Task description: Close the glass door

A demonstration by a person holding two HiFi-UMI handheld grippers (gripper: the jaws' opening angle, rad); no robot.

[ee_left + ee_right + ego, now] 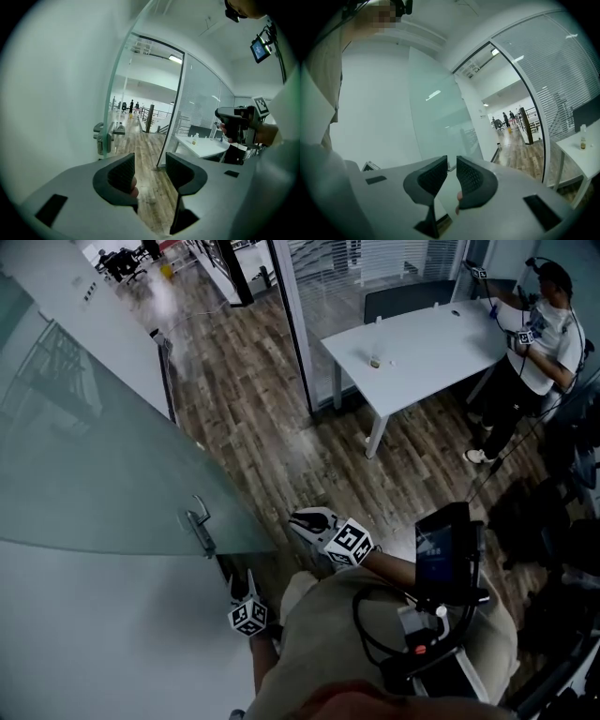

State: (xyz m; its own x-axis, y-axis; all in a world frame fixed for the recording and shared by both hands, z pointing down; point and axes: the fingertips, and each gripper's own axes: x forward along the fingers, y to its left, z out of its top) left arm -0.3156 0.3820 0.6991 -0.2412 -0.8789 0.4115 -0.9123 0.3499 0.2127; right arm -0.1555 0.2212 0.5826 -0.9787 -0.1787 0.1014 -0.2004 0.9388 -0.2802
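Observation:
The frosted glass door (103,474) stands swung open at the left, with its metal lever handle (199,524) near its free edge. My left gripper (242,579) is low beside the door, a little below and right of the handle. In the left gripper view its jaws (150,171) are open and empty, and the handle (104,136) sits ahead to the left. My right gripper (311,519) hovers right of the handle, apart from the door. Its jaws (451,176) face the glass pane (436,117) with a narrow gap and nothing between them.
A white table (422,352) with a small bottle stands at the back right. A person (544,334) with grippers works at its far end. A fixed glass partition with a dark frame (292,324) closes the doorway's right side. The floor is wood planks (253,427).

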